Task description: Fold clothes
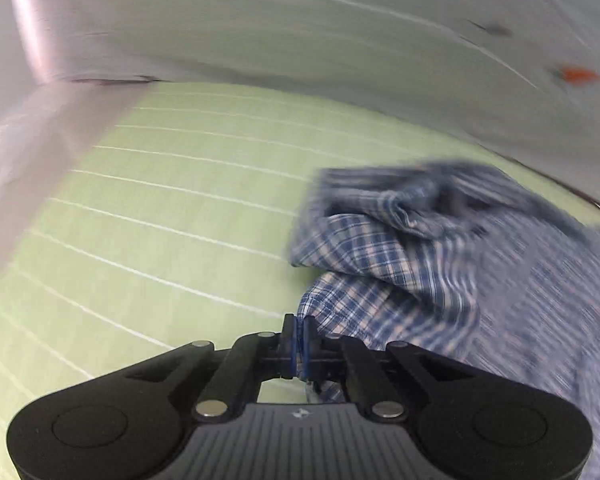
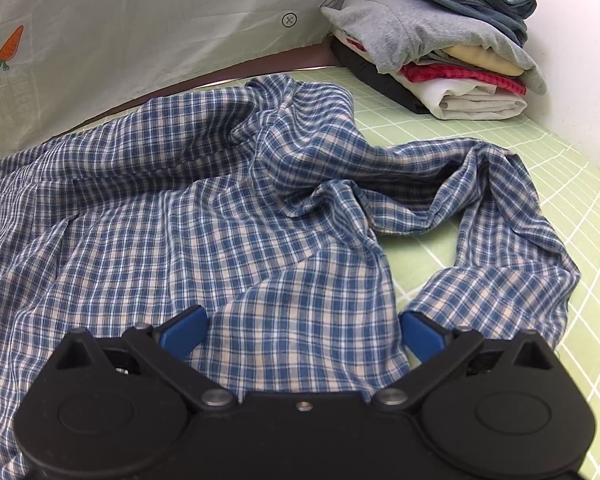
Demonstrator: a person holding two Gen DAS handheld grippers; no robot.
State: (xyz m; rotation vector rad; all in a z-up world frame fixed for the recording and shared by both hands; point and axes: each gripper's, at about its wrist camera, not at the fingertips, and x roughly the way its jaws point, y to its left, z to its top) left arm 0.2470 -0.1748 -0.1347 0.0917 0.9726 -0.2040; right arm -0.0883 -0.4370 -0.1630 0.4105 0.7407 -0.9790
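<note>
Blue-and-white checked cotton shirt [image 2: 204,200] sprawled rumpled over green gridded mat [image 2: 560,184], one sleeve looping out right, far edge up against white carrot-print sheet [image 2: 120,40]. Loads of bare mat left of it, less on the right. Stack of folded clothes [image 2: 440,44] parked far right by the wall. Left gripper [image 1: 300,330] pinched tight on the shirt's near edge. Right gripper [image 2: 302,330] spread wide over the fabric, gripping nothing.
</note>
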